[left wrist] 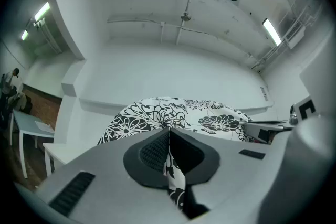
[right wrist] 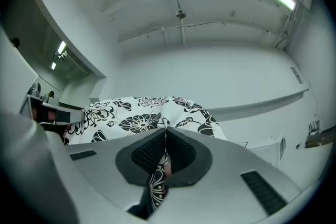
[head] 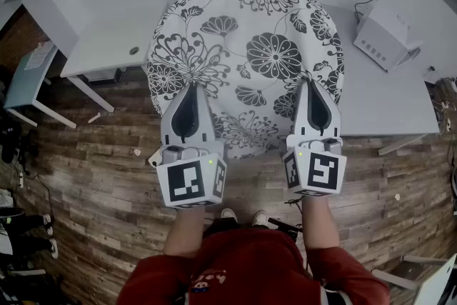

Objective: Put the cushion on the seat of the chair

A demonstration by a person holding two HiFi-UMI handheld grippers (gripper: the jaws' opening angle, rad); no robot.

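Your left gripper [left wrist: 169, 135] has its two ribbed black pads [left wrist: 154, 152] pressed together on a thin fold of the cushion [head: 251, 46], and a strip of printed cloth shows in the seam between them. Your right gripper [right wrist: 165, 135] does the same: its meshed dark pads [right wrist: 148, 153] are closed tight, with a sliver of the same fabric pinched between them. Both grips sit on the cushion's near rim, left and right of its middle. Each gripper's smooth grey shell tapers to a point there, and behind each one is a cube with square black-and-white markers, the left [head: 191, 182] and the right [head: 315, 173]. The cushion is round and softly puffed, its white cloth covered in bold black flowers and curling leaves. From the head view it spreads over the near edge of the flat white desk [head: 400, 107], with its near edge out over the floor [head: 93, 175], which is rough, streaked brown wood planks. Whether it rests on the desk or hangs clear cannot be told. Just beside the cushion's right edge, a boxy white device [head: 382, 36] with a thin cable sits on the desk. Your red sleeves [head: 335, 271] show at the bottom.
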